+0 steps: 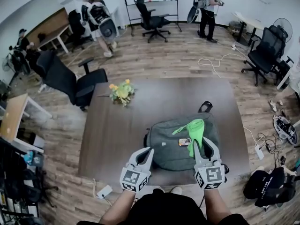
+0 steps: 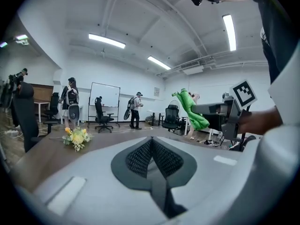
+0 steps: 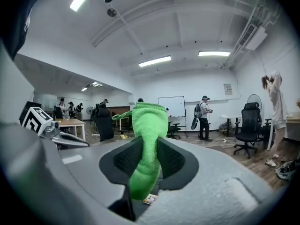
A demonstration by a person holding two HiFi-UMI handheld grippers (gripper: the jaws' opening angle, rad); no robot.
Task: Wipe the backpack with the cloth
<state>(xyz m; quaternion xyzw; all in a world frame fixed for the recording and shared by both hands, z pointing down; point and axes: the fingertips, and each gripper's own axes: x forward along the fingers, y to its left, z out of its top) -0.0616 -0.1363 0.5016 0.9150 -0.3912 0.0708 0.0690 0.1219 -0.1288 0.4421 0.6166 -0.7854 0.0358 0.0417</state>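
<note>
Head view: a grey backpack (image 1: 171, 146) lies flat on the dark wooden table (image 1: 154, 97), near the person's edge. A green cloth (image 1: 195, 130) drapes over its right part, rising from the right gripper (image 1: 200, 146).

Left gripper view: the left gripper (image 2: 151, 142) has its jaws pressed together, with nothing between them.

Right gripper view: the jaws are clamped on the cloth.

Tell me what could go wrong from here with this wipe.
1. The right hand-held gripper pinches the green cloth by a narrow bunched part. The cloth may slip out, or wipe only a thin band.
2. The left hand-held gripper is shut on nothing, so the backpack lies ungripped near the front edge of the table and may slide under the strokes.
</note>
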